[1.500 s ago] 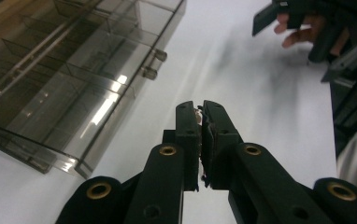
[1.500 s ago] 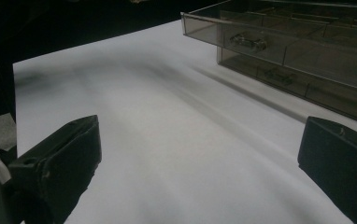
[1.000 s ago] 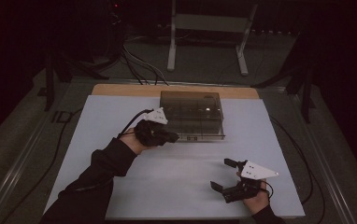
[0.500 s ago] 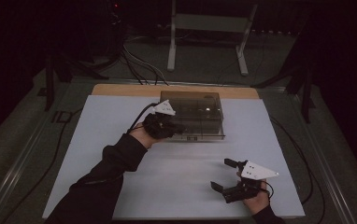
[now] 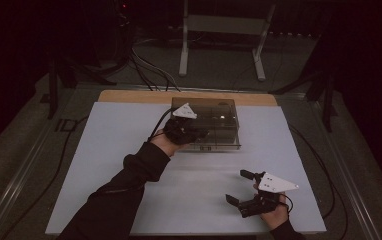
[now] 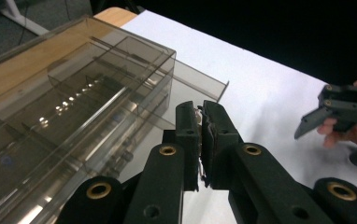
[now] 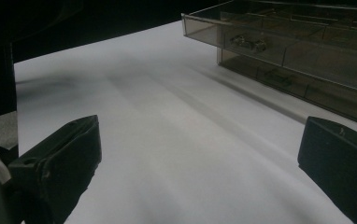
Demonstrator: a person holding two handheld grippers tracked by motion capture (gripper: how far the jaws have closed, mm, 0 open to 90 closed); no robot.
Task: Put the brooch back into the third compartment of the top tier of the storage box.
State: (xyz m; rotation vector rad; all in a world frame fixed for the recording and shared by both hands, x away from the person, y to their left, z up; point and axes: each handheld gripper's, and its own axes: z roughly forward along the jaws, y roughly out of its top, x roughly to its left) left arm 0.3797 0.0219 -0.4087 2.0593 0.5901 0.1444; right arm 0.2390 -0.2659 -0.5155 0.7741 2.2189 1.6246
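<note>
Smoky clear plastic organizer box (image 5: 206, 122) sits toward the far middle of the white surface (image 5: 109, 150), its long side running across. Inner dividers and small drawers show through its walls; in the right gripper view one drawer (image 7: 235, 37) stands pulled out a little at the box's near corner, small metallic bits inside it, too blurred to name.

Left claw (image 5: 199, 134) is at the box's front face, left of centre, the person's forearm in a dark sleeve (image 5: 129, 185) reaching up from the bottom edge. In the left gripper view the claw (image 6: 202, 123) is pressed together, jaws meeting with only a sliver between them. A little pale scrap may sit in that seam; cannot tell what it is. The tips hang just beside the box's front corner; whether they touch the plastic cannot be told.

Right claw (image 5: 239, 187) rests low on the surface near the front right, well apart from the box, held in the person's right hand (image 5: 274, 212). Jaws spread wide, nothing between them, bare white surface under them in the right gripper view.

A wooden strip (image 5: 129, 96) edges the far side of the surface.
</note>
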